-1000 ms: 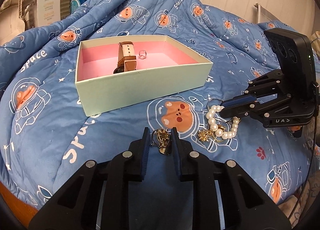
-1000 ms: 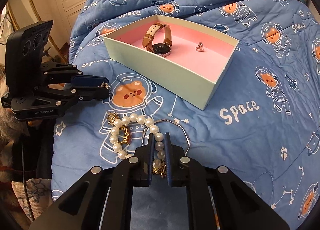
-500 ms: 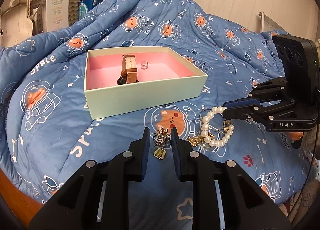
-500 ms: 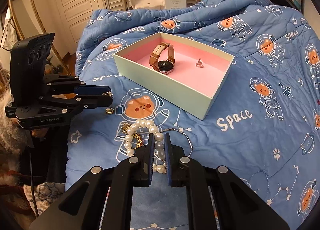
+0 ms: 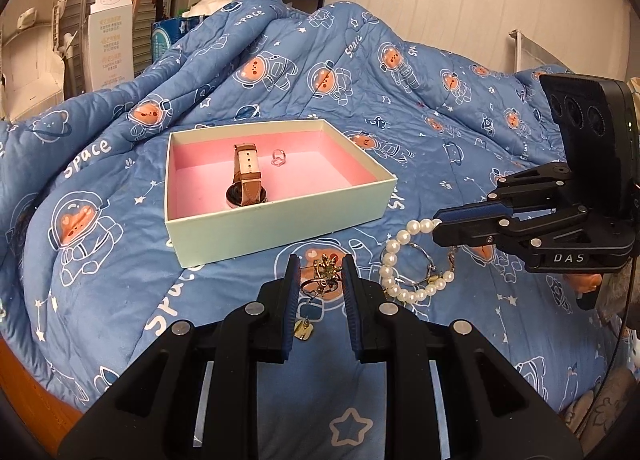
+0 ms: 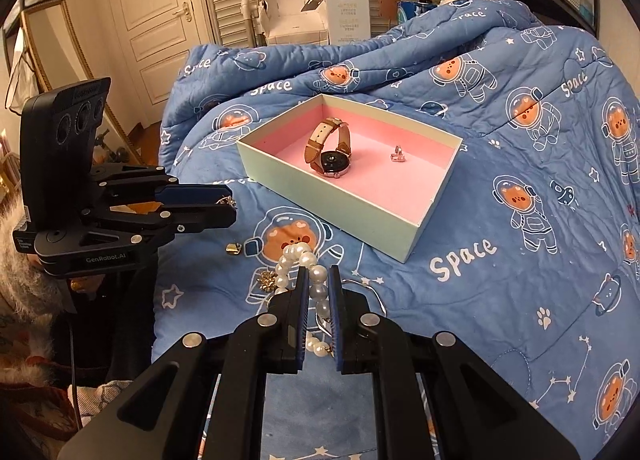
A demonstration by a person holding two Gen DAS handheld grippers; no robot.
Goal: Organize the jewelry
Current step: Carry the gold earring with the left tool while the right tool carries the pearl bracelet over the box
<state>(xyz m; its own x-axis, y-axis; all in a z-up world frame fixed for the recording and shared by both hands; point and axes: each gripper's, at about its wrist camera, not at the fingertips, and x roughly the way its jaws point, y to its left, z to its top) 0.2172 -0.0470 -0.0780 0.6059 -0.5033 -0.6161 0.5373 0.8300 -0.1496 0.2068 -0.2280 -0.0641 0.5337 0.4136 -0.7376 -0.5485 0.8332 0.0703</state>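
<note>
both hand-held grippers risen, left (image 5: 320,280) lifting gold charm piece (image 5: 325,275), right (image 6: 318,292) raising pearl bracelet (image 6: 308,264)

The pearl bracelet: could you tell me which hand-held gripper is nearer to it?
Right. The right hand-held gripper is shut on the pearl bracelet; the left hand-held gripper holds a gold chain beside it.

Lower beads of pearl bracelet (image 6: 308,260) hidden between right tool (image 6: 318,288) pads.

Glossy pearl bracelet (image 6: 316,280), shiny gold-metal charm (image 5: 322,276), matt paper box (image 5: 280,215), soft quilted cloth blanket (image 5: 420,131).
</note>
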